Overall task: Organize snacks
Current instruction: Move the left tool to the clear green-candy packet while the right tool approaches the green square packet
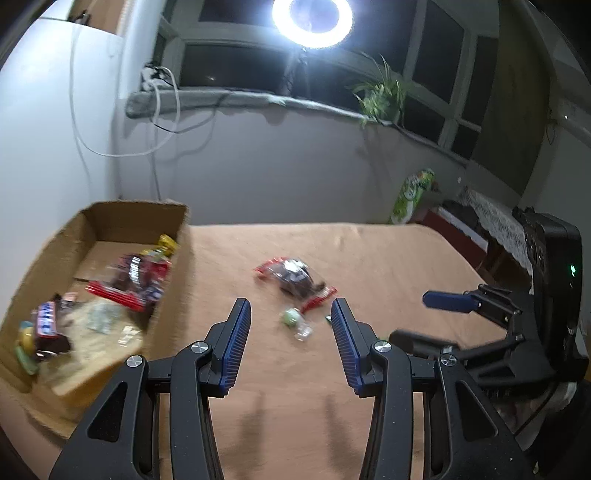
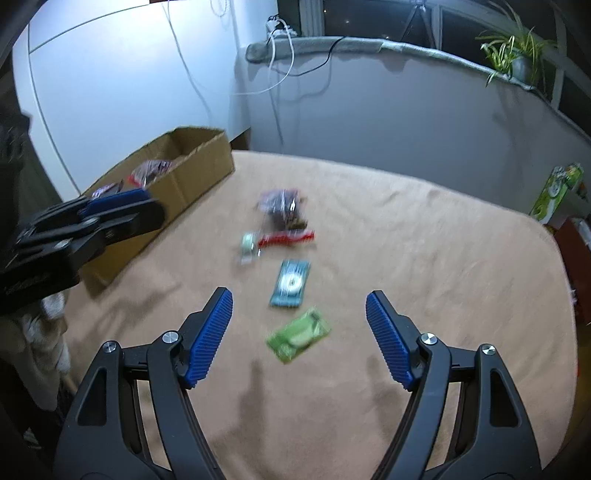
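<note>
A cardboard box (image 1: 168, 258) at the left holds several snack packs, among them a red bag (image 1: 133, 280) and a blue bar (image 1: 46, 319). On the tan cloth (image 1: 369, 251) lie a clear bag of dark snacks (image 1: 295, 280) with red edges and a small green candy (image 1: 290, 317). My left gripper (image 1: 290, 314) hovers open and empty just short of that candy. The right wrist view shows the same bag (image 2: 282, 203), the candy (image 2: 247, 243), a teal packet (image 2: 290, 284) and a green packet (image 2: 298, 334). My right gripper (image 2: 297, 299) stands wide open above the two packets, holding nothing.
The box (image 2: 192, 166) sits at the table's left edge by a white wall. A ring light (image 1: 312, 18) glares above the sill, with cables (image 1: 162, 92) and a plant (image 1: 380, 96). A green carton (image 1: 410, 199) and a lace-covered cabinet (image 1: 495, 221) stand at the right.
</note>
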A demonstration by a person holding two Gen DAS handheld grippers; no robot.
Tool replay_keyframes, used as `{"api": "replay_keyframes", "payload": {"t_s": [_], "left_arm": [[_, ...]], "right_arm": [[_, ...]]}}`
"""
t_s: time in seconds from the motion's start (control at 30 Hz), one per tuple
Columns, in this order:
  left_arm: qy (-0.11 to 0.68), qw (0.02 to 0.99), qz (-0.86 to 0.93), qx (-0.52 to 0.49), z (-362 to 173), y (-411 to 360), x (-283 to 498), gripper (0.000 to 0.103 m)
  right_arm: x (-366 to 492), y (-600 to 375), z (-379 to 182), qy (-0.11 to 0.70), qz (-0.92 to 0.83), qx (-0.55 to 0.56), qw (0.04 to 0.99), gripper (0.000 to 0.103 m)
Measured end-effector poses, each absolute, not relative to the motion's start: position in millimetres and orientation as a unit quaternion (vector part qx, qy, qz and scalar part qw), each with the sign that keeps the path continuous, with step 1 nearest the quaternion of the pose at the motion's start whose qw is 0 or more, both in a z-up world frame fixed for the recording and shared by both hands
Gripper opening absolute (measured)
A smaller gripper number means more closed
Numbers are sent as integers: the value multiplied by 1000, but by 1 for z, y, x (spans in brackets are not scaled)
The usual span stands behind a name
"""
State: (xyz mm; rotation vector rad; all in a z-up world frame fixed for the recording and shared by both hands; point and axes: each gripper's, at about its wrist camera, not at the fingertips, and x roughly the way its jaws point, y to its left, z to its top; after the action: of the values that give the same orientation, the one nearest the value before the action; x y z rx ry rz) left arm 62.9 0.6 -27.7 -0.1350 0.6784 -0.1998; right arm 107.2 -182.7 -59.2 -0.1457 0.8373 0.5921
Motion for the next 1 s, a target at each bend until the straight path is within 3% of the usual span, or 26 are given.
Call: {"api": "replay_keyframes", "payload": {"t_s": [0.1, 0.17, 0.47, 0.57, 0.77, 1.0], "left_arm": [[347, 930, -102, -69, -37, -8, 72, 44], [361, 923, -108, -76, -44, -12, 80, 44], [413, 903, -98, -66, -80, -21, 109, 44], [421, 900, -95, -59, -85, -25, 116, 44], [428, 899, -83, -50, -89, -27, 126, 44], [433, 897, -78, -39, -92, -29, 129, 32]], "right_arm": [[105, -185, -73, 416, 297, -62, 857, 77], [106, -182, -82, 424, 299, -74, 852, 71], [120, -177, -102, 442, 299, -96, 840, 70], [122, -170, -105, 447, 309, -107, 833, 60], [126, -166, -107, 443, 315, -119, 831, 60], [123, -163, -108, 435, 311, -128, 835, 51]]}}
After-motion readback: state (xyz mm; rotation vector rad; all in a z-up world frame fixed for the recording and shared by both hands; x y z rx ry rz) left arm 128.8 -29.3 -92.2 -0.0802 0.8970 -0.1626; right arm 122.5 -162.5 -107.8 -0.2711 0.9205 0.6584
